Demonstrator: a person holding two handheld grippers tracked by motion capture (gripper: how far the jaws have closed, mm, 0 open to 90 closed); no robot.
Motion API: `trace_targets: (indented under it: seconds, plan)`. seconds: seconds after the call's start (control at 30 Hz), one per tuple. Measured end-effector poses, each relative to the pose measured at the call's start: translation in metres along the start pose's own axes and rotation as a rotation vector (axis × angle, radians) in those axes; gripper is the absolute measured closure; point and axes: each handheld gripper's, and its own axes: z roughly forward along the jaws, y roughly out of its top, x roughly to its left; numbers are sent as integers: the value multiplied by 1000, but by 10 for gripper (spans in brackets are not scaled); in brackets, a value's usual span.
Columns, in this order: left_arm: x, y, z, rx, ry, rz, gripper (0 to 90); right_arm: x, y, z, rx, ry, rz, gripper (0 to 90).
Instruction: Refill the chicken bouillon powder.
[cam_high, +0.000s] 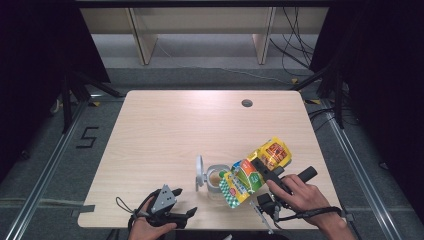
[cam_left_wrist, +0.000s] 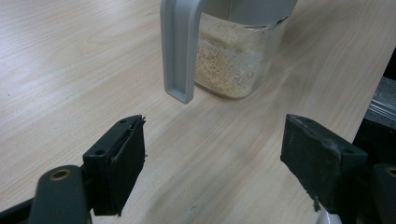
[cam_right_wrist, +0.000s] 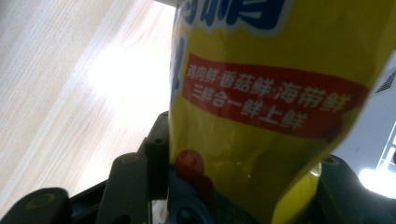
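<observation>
Tipping the yellow seasoning pouch (cam_high: 252, 172) mouth-down at lower centre, your right gripper (cam_high: 266, 172) clamps it so granules fall into the open jar (cam_high: 216, 179) beneath. Your left gripper (cam_high: 187, 214) waits at lower left, jaws apart, empty.
</observation>
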Motion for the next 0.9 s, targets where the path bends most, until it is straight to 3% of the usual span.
trace_targets:
  seconds: [0.2, 0.9]
  plan:
    - [1, 0, 0, 3, 4, 9, 212, 1, -1, 0, 3, 5, 15, 532]
    - [1, 0, 0, 1, 9, 2, 209, 0, 0, 0, -2, 2, -5, 533]
